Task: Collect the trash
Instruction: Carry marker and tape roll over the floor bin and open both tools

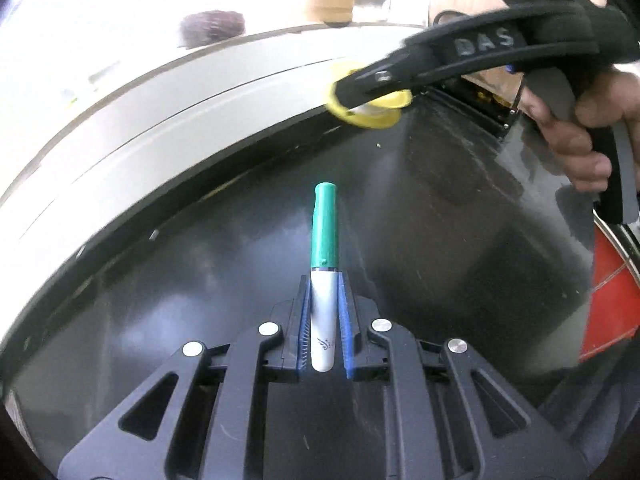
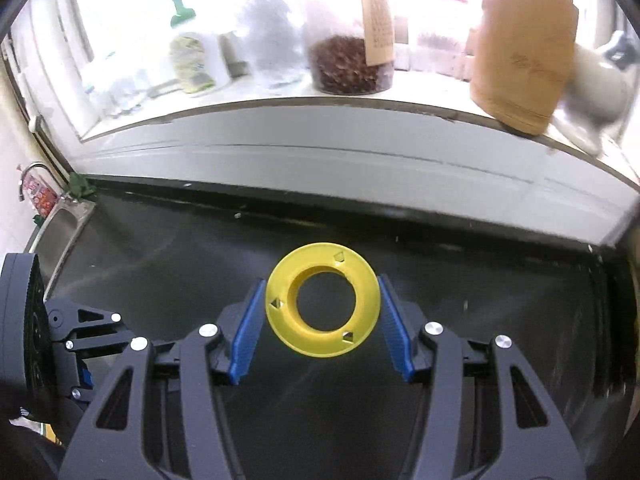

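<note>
While both items hung clear of the dark counter (image 2: 500, 300), the left gripper (image 1: 325, 300) clamped a green-capped marker (image 1: 325, 280) and the right gripper (image 2: 322, 312) pinched a yellow ring (image 2: 322, 305), seemingly bound for disposal.

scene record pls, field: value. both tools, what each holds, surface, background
left tool: shut on marker, green cap pointing forward, white barrel between the blue pads
right tool: shut on yellow ring, pads on its two outer edges
right tool seen from left wrist: ring at the far edge of the counter
surface: dark glossy counter
sill behind: jar of brown contents, green-capped bottle, wooden block
far left: sink with tap
</note>
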`<act>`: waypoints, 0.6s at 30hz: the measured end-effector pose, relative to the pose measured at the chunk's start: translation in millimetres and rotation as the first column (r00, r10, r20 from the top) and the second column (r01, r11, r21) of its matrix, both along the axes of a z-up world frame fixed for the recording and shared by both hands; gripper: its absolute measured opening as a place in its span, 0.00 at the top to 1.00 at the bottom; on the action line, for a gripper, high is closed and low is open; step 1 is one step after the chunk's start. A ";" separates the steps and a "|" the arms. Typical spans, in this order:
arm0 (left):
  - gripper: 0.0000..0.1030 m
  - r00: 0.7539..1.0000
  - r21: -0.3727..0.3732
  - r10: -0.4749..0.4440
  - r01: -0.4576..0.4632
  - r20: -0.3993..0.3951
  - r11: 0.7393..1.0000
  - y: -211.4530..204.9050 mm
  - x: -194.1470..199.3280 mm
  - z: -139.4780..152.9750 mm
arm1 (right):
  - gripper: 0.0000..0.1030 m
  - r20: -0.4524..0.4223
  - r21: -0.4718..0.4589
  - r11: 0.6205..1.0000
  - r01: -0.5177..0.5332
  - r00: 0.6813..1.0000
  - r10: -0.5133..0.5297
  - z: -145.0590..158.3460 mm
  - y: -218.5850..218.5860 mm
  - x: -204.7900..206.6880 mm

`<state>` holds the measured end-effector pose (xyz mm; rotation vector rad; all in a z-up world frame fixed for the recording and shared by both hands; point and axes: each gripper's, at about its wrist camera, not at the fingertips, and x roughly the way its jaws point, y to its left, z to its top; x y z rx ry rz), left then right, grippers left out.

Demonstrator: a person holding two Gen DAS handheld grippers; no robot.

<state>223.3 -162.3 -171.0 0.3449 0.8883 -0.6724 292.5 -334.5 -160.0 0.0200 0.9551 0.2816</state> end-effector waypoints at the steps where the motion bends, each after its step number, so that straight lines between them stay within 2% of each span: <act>1: 0.88 1.000 -0.002 0.020 -0.020 -0.003 1.000 7.7 -5.3 2.8 | 0.47 0.002 0.001 1.000 0.004 1.000 -0.004 4.0 0.5 -13.2; 3: 0.88 0.998 -0.003 0.061 -0.061 -0.003 0.998 20.3 -29.8 4.4 | 0.47 -0.001 0.003 1.000 0.007 1.000 -0.007 11.5 6.3 -45.8; 7: 0.88 0.993 0.002 0.117 -0.117 -0.008 0.993 48.6 -70.6 -2.4 | 0.47 -0.029 0.013 1.000 0.007 1.000 -0.007 1.9 34.1 -99.1; 9: 0.88 0.991 0.004 0.132 -0.132 -0.007 0.991 65.0 -72.2 -5.4 | 0.47 -0.040 0.015 1.000 0.001 0.999 -0.001 -1.0 48.1 -120.6; 14: 0.88 0.986 0.001 0.168 -0.168 0.011 0.986 100.5 -104.4 1.3 | 0.47 -0.042 0.012 1.000 -0.016 0.999 0.017 4.9 78.3 -157.0; 18: 0.88 0.977 -0.006 0.210 -0.210 0.041 0.978 120.0 -123.2 10.1 | 0.47 -0.024 0.005 0.999 -0.054 0.998 0.054 14.0 101.5 -169.3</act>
